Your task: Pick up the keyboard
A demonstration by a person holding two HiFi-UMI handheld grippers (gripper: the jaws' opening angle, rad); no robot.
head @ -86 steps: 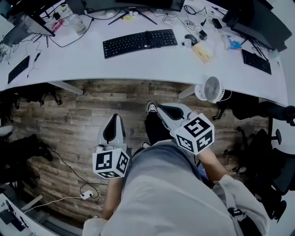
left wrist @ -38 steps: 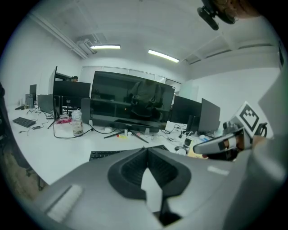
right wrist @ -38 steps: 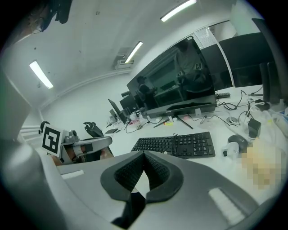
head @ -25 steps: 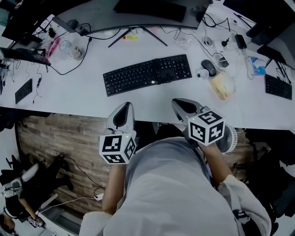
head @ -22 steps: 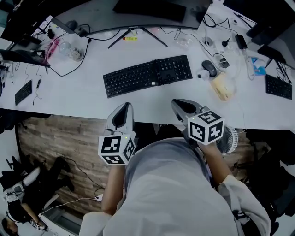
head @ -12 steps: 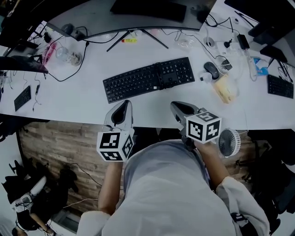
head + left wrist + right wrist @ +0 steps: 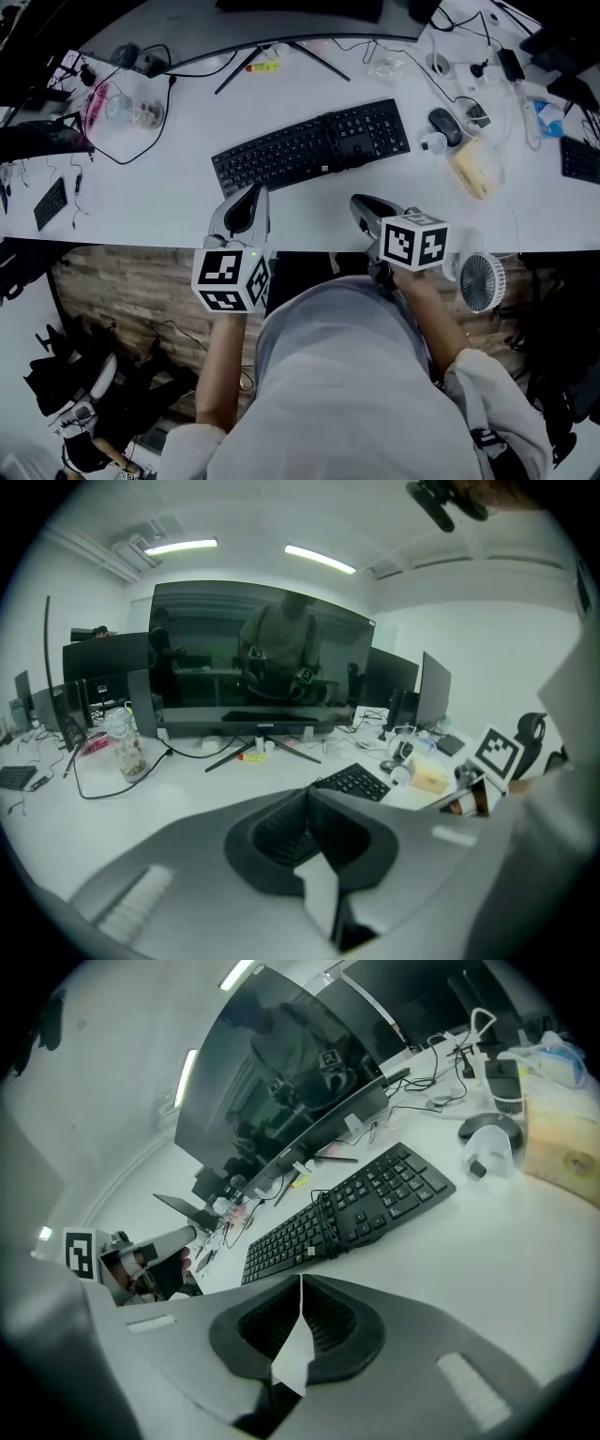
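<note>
The black keyboard (image 7: 311,148) lies flat on the white surface (image 7: 159,202) in the upper centre of the head view, set at a slant with its right end higher in the frame than its left. In the right tool's view a dark cord crosses it between the main keys and the number pad. Neither tool touches it. The left tool (image 7: 251,195) hangs over the near edge of the surface, its tip just below the keyboard's left end, and its two jaws are pressed together with nothing between them. The right tool (image 7: 360,202) sits lower centre-right of the keyboard, also over the near edge, with bare surface between it and the keys. Its jaws meet along a thin seam and hold nothing. To the right of the keyboard are a dark mouse (image 7: 444,126) and a pale yellowish block (image 7: 475,167). A small white fan (image 7: 481,281) stands at the surface's edge, right of the right tool. At the upper left a clear jar (image 7: 127,111) stands beside a black cable. A monitor's splayed stand legs (image 7: 281,54) reach down toward the keyboard from the top of the frame. Wooden flooring (image 7: 131,281) shows at the left below the surface, and the person's grey-clad torso fills the bottom of the head view.
</note>
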